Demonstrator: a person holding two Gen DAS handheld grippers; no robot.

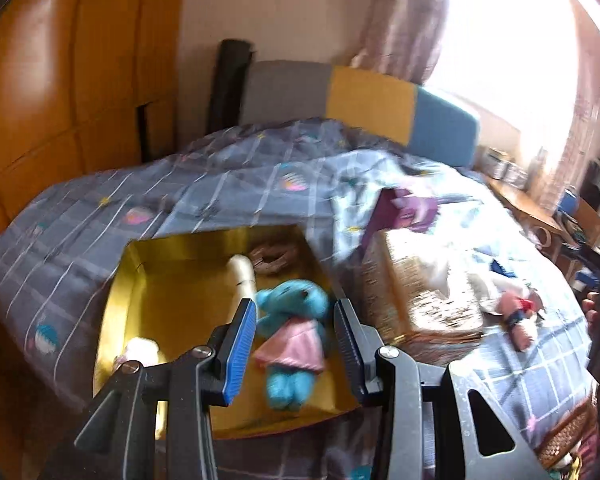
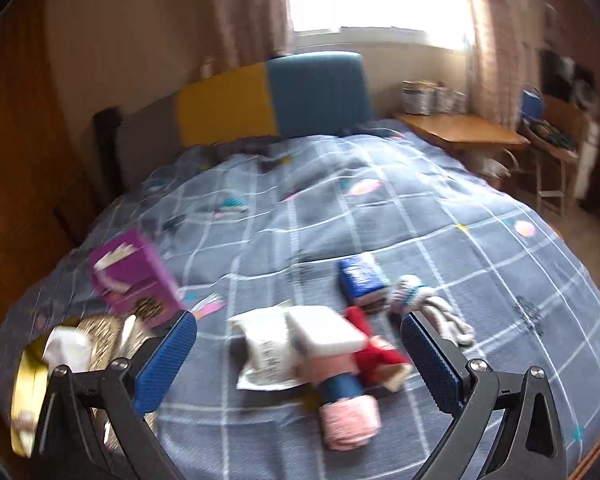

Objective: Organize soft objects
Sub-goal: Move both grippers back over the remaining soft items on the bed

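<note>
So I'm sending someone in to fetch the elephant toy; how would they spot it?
On the bed's grey checked quilt lies an open gold-lined box. The elephant lies inside it, near the right wall. It is the only bright blue plush there, in a pink dress.

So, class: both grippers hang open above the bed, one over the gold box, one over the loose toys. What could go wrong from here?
1. The right gripper faces a heap: the pink doll lies under a white packet, so a grab may catch both.
2. The blue elephant toy lies near the gold box wall, where the left gripper could snag it.
</note>
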